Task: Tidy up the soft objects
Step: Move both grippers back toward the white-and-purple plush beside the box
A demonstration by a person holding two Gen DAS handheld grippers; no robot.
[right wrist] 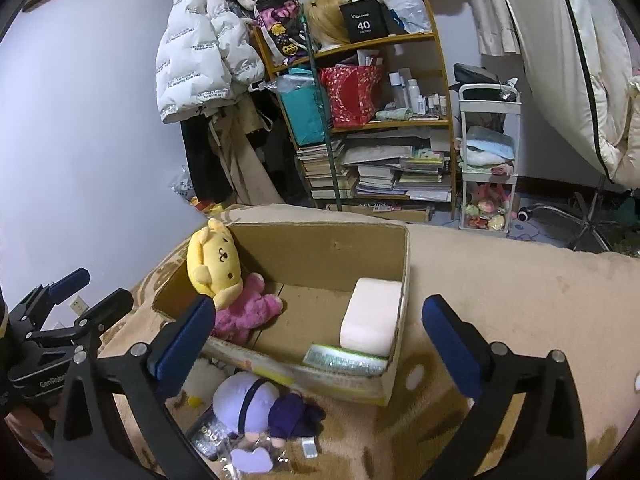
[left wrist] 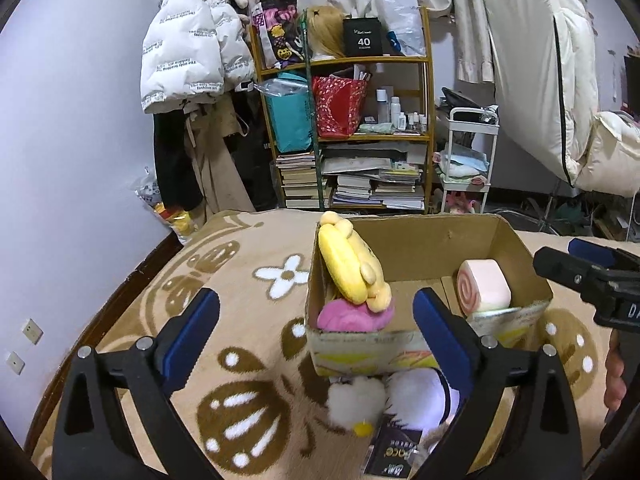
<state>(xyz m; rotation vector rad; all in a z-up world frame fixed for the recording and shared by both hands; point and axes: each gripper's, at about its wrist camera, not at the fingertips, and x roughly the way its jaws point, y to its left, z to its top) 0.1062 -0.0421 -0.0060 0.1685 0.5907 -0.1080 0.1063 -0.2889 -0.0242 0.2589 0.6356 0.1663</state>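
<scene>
An open cardboard box stands on a patterned blanket. Inside it at the left lean a yellow plush and a pink plush; at the right lies a pink swirl-roll cushion. In front of the box lie a white fluffy plush and a purple-and-white doll. My left gripper is open and empty, above the white plush. My right gripper is open and empty, above the doll and the box's front wall.
A beige blanket with brown flower pattern covers the surface. A black packet lies by the doll. Behind stand a cluttered wooden shelf, hanging coats and a white cart.
</scene>
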